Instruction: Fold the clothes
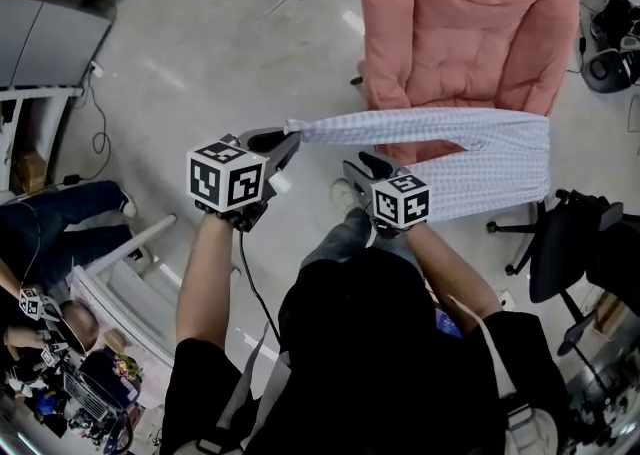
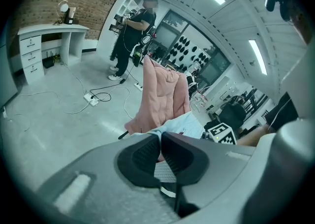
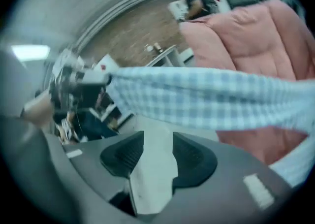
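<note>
Soft and light by the look of it: a thin checked garment point(image 1: 430, 128), limp, sure to sag and slip wherever not held, nothing in it to break. Hangs in the air, pulled out sideways in front of the pink armchair point(image 1: 450, 23), crossing the front edge of its seat; touching the cushion or just clear of it, cannot tell. Doubles back at the far right end into a lower run leading toward the right gripper point(image 1: 365, 171). Best taken at hems and corners, with a firm pinch and both ends kept taut for straight folds. Pinched at its near end by the left gripper point(image 1: 283, 141), pads closed hard with only the fabric's thickness between them. On the right, jaws part-way apart, a pale fold filling the gap and pressed by both pads — probably the same cloth. Reaching forward with both forearms at much the same height, left straighter, right bent at the elbow, marker cubes turned up.
</note>
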